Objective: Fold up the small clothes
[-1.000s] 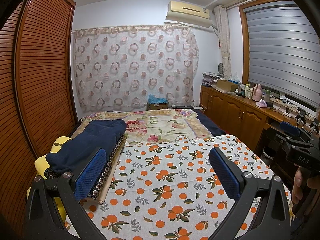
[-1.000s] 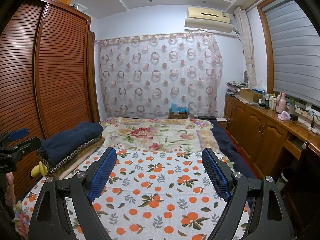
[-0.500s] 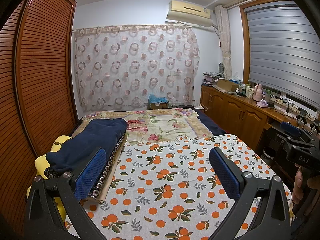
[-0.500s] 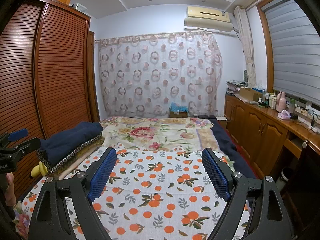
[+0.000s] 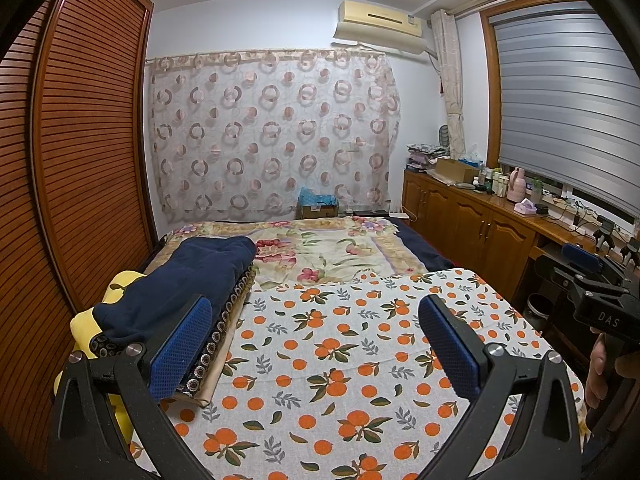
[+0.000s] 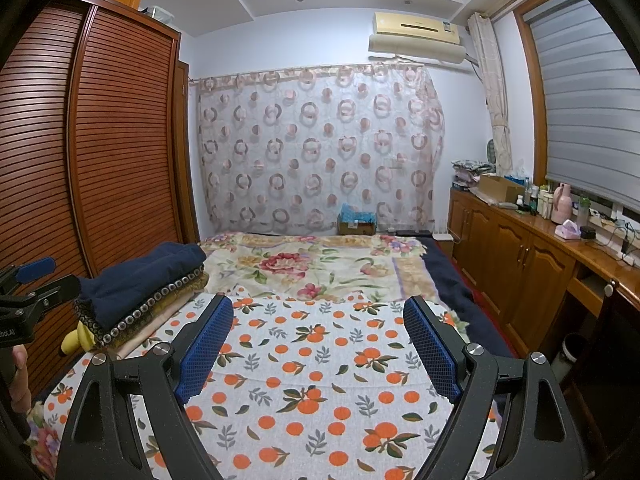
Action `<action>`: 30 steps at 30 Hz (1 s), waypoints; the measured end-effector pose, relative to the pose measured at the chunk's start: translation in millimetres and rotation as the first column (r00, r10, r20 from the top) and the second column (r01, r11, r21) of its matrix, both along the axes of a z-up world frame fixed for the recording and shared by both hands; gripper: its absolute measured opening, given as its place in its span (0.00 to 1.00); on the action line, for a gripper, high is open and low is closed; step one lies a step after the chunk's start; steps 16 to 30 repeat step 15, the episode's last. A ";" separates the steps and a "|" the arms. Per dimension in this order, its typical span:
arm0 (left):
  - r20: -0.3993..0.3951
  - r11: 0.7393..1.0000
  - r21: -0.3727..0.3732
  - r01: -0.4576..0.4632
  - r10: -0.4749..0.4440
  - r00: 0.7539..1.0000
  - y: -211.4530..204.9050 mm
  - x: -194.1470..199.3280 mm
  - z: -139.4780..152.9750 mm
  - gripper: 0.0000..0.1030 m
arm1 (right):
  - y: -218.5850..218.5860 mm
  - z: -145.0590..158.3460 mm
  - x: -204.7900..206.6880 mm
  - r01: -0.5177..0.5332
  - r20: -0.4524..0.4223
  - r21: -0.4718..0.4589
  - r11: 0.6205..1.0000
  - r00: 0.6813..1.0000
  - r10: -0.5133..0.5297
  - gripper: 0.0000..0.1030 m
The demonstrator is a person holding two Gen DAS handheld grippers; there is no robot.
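Note:
A stack of folded clothes (image 5: 180, 292) lies on the left side of the bed, a navy garment on top, patterned and beige pieces under it, a yellow one lowest. It also shows in the right wrist view (image 6: 136, 292). My left gripper (image 5: 316, 340) is open and empty above the orange-print cloth (image 5: 340, 344), just right of the stack. My right gripper (image 6: 318, 344) is open and empty above the same cloth (image 6: 320, 380). The right gripper's body shows at the right edge of the left wrist view (image 5: 592, 292).
A slatted wooden wardrobe (image 5: 80, 152) stands close along the bed's left side. A low wooden cabinet (image 6: 532, 264) with bottles and boxes runs along the right. A floral blanket (image 5: 328, 248) covers the far half of the bed. A small bin (image 5: 538, 308) stands on the floor at right.

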State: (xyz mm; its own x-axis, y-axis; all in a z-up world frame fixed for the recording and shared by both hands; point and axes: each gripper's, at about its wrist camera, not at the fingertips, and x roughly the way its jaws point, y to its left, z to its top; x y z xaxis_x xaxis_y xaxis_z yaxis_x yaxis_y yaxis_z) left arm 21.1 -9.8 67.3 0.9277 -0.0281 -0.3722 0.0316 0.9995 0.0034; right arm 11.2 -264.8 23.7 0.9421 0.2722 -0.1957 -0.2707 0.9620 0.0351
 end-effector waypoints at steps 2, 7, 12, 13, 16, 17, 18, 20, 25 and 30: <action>0.000 1.000 0.001 0.000 0.000 1.000 0.0 0.2 0.1 1.00 | -0.1 -0.1 -0.3 0.000 0.000 -0.001 1.000 1.000 0.000 0.86; 0.001 1.000 0.000 0.001 -0.001 1.000 0.1 0.2 0.4 1.00 | -0.1 -0.3 -0.4 0.000 0.001 -0.001 1.000 1.000 0.000 0.86; 0.000 1.000 -0.001 0.001 -0.001 1.000 -0.3 0.6 0.4 1.00 | -1.4 -0.1 0.0 -0.002 0.001 -0.001 1.000 1.000 0.002 0.86; 0.000 1.000 0.000 0.000 0.000 1.000 -0.7 0.6 0.4 1.00 | -2.5 0.1 0.2 -0.004 0.001 0.000 1.000 1.000 0.004 0.86; -0.001 1.000 0.000 0.001 -0.001 1.000 -0.1 0.7 0.4 1.00 | -1.2 -0.5 0.0 -0.001 0.002 -0.003 1.000 1.000 0.001 0.86; -0.001 1.000 0.000 0.001 -0.001 1.000 -0.1 0.7 0.4 1.00 | -1.2 -0.5 0.0 -0.001 0.002 -0.003 1.000 1.000 0.001 0.86; -0.001 1.000 0.000 0.001 -0.001 1.000 -0.1 0.7 0.4 1.00 | -1.2 -0.5 0.0 -0.001 0.002 -0.003 1.000 1.000 0.001 0.86; -0.001 1.000 0.000 0.001 -0.001 1.000 -0.1 0.7 0.4 1.00 | -1.2 -0.5 0.0 -0.001 0.002 -0.003 1.000 1.000 0.001 0.86; -0.001 1.000 0.000 0.001 -0.001 1.000 -0.1 0.7 0.4 1.00 | -1.2 -0.5 0.0 -0.001 0.002 -0.003 1.000 1.000 0.001 0.86; -0.001 1.000 0.000 0.001 -0.001 1.000 -0.1 0.7 0.4 1.00 | -1.2 -0.5 0.0 -0.001 0.002 -0.003 1.000 1.000 0.001 0.86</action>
